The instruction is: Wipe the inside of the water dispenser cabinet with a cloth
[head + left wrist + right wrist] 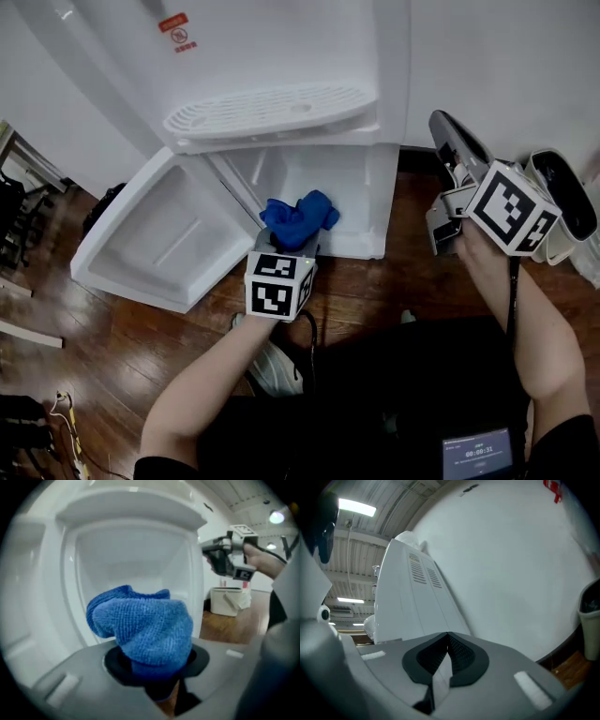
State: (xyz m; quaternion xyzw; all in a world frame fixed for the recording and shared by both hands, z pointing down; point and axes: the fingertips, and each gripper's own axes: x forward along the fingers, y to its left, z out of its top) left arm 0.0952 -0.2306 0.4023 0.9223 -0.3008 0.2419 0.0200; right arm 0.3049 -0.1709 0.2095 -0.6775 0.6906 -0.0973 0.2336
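The left gripper (154,665) has its jaws clamped on the bunched blue cloth (145,625); the cloth sits at the front edge of the open water dispenser cabinet (323,183), whose door (155,234) is swung out to the left; the right gripper (447,644) has its jaws pressed together on nothing, raised off the dispenser's right side, well apart from the cloth.
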